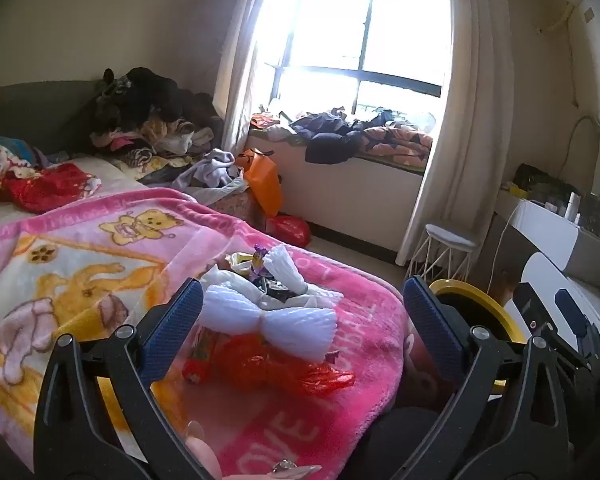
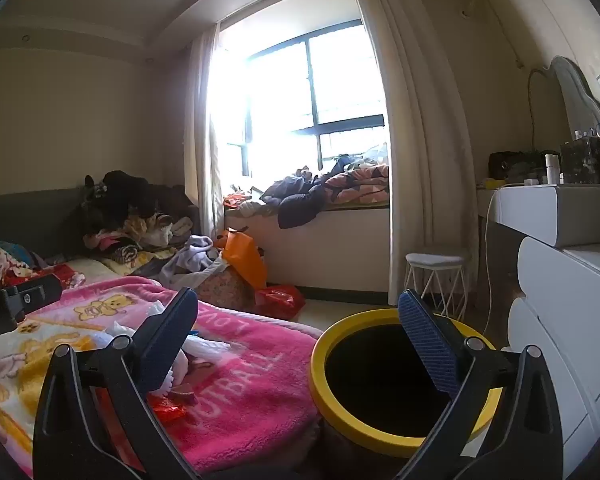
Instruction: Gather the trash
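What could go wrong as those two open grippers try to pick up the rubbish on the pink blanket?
1. The white foam net lies on the soft pink blanket; the left gripper might pinch the fabric along with it.
2. The red plastic wrapper looks thin and crumpled, so it could slip out on the way.
3. The yellow-rimmed bin stands beside the bed edge; light pieces might miss its opening or the right gripper may knock it.
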A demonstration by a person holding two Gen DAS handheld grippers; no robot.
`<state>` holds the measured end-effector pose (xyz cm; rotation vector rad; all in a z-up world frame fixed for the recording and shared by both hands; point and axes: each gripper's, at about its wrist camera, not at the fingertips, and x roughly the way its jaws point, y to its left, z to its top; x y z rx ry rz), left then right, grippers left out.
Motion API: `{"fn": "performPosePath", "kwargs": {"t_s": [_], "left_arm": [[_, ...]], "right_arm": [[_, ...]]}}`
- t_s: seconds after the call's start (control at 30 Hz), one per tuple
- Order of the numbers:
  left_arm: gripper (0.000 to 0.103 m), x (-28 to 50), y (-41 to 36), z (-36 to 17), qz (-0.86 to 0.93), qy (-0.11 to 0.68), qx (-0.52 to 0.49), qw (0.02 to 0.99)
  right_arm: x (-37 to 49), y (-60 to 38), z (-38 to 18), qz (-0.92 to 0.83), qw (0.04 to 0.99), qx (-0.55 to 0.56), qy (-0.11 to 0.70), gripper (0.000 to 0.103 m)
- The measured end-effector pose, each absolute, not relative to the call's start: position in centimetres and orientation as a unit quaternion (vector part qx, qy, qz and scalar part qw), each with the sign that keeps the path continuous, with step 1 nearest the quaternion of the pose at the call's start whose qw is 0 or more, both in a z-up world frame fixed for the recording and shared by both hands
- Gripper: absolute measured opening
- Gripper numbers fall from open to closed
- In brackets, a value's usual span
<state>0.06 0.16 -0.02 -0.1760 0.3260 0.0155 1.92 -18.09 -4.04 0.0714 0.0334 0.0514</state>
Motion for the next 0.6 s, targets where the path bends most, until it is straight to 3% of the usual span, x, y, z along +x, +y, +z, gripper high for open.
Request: {"fn": "performPosePath", "kwargs": {"t_s": [0.6], "left_arm": [[0.092,0.12,0.14,-0.62,0.006,0.158,-0.087,0.984]], "right_arm": [[2.03,-17.87,-4.53,0.023,0.999,0.035,0.012,0.098]]}}
